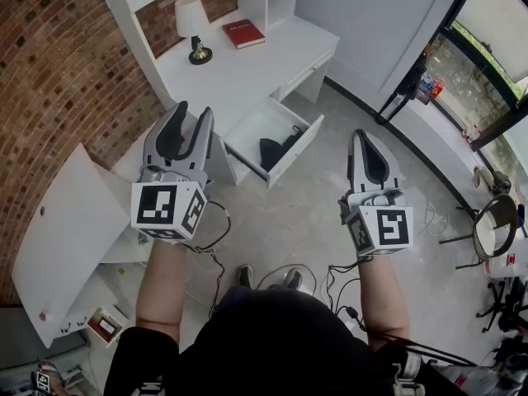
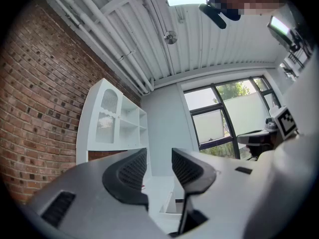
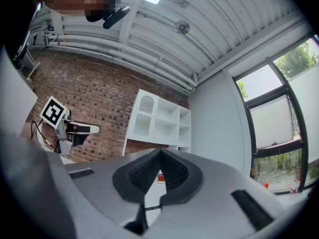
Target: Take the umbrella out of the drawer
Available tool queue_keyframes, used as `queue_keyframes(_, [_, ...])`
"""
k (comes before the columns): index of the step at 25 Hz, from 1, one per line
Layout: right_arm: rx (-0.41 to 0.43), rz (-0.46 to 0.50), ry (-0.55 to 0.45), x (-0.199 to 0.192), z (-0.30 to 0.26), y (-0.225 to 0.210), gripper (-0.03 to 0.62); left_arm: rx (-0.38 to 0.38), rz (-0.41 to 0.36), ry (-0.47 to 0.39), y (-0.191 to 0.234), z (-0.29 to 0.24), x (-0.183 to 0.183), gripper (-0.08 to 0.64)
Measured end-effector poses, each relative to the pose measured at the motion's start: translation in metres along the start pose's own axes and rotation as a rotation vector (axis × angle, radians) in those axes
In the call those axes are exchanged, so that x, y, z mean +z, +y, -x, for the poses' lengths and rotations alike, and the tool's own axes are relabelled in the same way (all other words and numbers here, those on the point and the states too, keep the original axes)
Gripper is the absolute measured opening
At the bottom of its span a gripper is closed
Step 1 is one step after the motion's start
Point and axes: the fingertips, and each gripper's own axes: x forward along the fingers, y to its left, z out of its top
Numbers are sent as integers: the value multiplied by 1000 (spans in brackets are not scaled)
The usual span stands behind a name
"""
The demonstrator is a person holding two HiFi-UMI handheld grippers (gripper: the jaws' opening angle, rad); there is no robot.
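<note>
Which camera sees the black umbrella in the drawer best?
The head view: it looks down into the open drawer, where the black umbrella lies. Both gripper views aim higher, at shelves and ceiling, so neither shows it.

In the head view, your desk (image 1: 247,73) fills the upper centre, with the brick wall (image 1: 58,73) at its left. On it the lamp (image 1: 194,27) stands left of the book (image 1: 243,33). The drawer (image 1: 252,130) juts open below the desk's edge, the umbrella (image 1: 274,150) inside it. Your left gripper (image 1: 194,114) is just left of it, your right gripper (image 1: 360,136) right.
</note>
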Motion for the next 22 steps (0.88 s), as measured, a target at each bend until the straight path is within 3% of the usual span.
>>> queue_keyframes(12, [-24,1,1,0,-6,14,0,1,25,-9,32,8,-4,156])
queue_keyframes(22, [-94,14,22,5,-15,67,28,-72,69,-25,81,18,-16,156])
